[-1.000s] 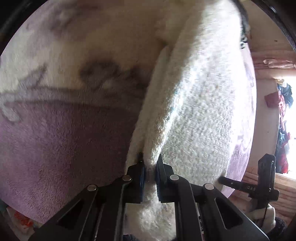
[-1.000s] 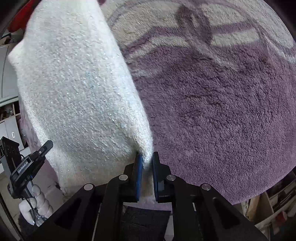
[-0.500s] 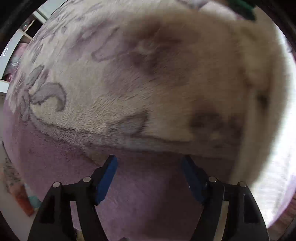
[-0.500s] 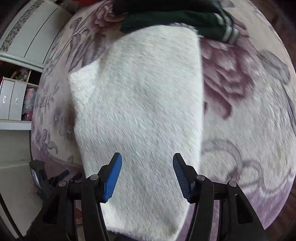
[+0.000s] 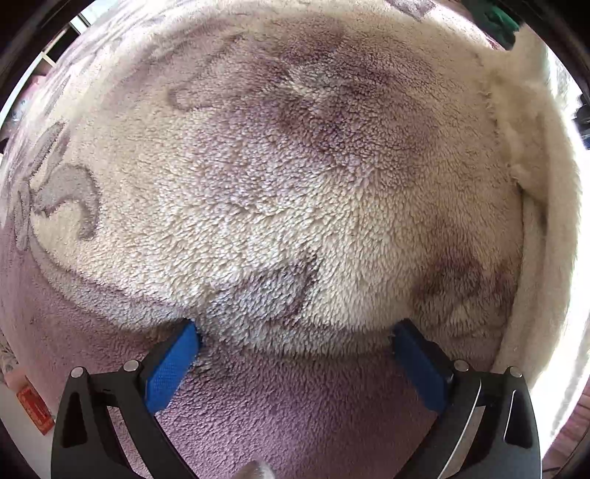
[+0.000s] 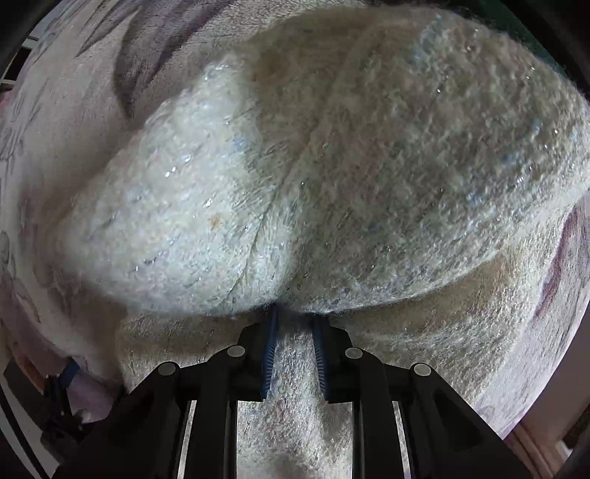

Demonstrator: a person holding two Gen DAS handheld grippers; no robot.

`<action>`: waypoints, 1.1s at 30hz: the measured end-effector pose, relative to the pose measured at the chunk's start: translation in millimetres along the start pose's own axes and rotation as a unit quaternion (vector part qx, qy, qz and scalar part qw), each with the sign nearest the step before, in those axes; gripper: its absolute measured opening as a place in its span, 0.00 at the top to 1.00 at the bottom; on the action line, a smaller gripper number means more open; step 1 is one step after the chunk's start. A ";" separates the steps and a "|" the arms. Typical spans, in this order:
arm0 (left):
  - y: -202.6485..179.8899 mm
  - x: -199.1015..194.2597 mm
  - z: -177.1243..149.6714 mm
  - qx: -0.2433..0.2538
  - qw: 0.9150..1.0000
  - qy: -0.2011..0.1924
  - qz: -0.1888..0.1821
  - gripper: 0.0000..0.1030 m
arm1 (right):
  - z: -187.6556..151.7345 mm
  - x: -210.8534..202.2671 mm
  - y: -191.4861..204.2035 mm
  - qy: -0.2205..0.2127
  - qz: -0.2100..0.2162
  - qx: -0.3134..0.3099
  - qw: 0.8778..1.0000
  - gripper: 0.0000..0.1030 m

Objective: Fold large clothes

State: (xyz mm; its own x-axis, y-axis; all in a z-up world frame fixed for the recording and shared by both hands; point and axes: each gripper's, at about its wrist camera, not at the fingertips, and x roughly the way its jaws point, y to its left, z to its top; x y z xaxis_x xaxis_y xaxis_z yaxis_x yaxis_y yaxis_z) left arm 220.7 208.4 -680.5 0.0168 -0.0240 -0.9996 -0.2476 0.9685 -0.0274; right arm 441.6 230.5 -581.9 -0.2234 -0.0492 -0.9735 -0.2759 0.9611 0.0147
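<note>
A fuzzy white sweater (image 6: 332, 177) with glittery threads lies folded on a purple and cream floral fleece blanket (image 5: 258, 165). My right gripper (image 6: 293, 331) is shut on a pinched ridge of the sweater's near edge, with fabric bunched up between the blue pads. My left gripper (image 5: 295, 350) is open and empty, its blue pads (image 5: 171, 368) resting low over the blanket. The sweater's edge shows at the far right of the left wrist view (image 5: 542, 177).
The blanket (image 6: 66, 92) covers a bed and fills both views. A dark green garment (image 5: 494, 18) lies at the top right beyond the sweater. A small red box (image 5: 33, 405) sits at the lower left off the bed's edge.
Both grippers let go of the lifted sweater and it was laid on the blanket. The right gripper has since closed on the sweater's near edge. The left gripper has stayed open, lower over the blanket.
</note>
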 end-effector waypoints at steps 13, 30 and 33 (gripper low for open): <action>23.3 -76.2 83.1 -0.045 0.995 -0.039 -0.081 0.00 | -18.5 -11.3 6.9 -0.021 0.099 -0.013 0.995 0.79; -121.2 -2.9 242.3 0.105 0.984 0.026 -0.143 0.00 | 31.8 43.3 -101.6 0.015 0.001 0.075 0.997 0.80; -107.6 -27.6 227.8 0.092 0.985 0.020 -0.142 0.00 | 27.3 33.0 -118.3 0.015 0.046 0.100 0.994 0.79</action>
State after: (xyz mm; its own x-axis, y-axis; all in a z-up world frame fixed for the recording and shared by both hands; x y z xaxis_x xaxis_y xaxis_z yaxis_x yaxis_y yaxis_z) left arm 467.6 161.3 -647.6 0.0211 -0.3070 -0.9515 -0.0589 0.9496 -0.3077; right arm 492.4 122.6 -622.1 -0.2681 0.0368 -0.9627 -0.0616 0.9966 0.0553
